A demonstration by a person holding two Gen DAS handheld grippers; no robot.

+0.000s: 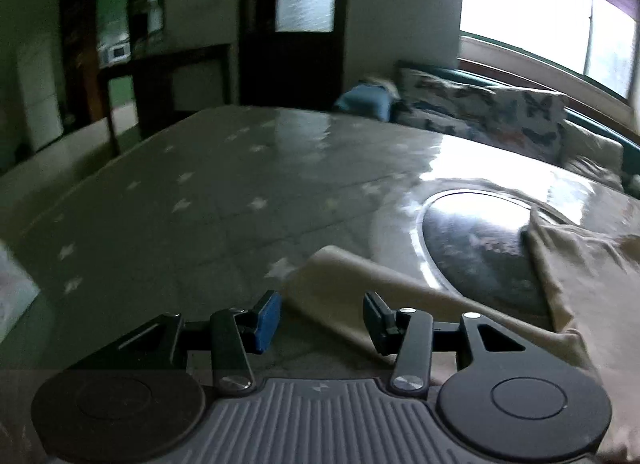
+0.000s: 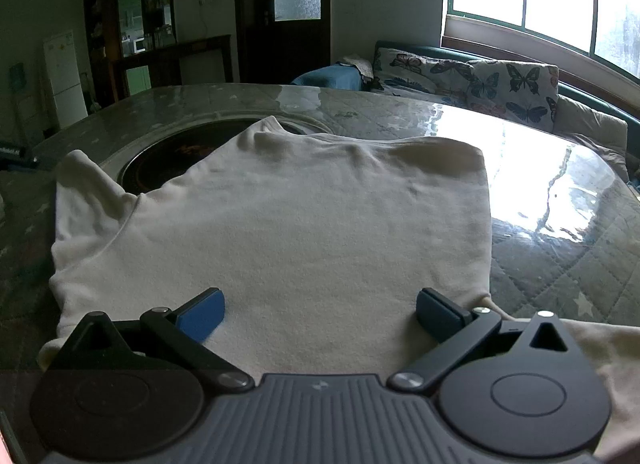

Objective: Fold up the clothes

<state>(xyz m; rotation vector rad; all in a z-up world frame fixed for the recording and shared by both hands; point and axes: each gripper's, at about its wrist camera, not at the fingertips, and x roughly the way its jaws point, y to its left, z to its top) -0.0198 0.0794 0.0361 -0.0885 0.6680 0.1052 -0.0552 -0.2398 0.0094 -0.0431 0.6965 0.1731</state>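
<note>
Shirt [image 2: 280, 216], soft, light and limp, is spread flat near the table [image 2: 560, 192] edge, best pinched at sleeve [image 1: 360, 296] or hem, while left gripper [image 1: 322, 322] and right gripper [image 2: 320, 314] are held released, empty.

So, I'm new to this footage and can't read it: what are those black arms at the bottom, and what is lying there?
No robot here: a person holds a hand-held gripper in each hand, each with a camera looking along its two fingers. One picture is from the left hand-held gripper, the other from the right hand-held gripper. A cream shirt lies spread on a table, partly over a dark round inset. Both grippers are open and hold nothing; the left points at a sleeve, the right hovers over the shirt's near edge.
</note>
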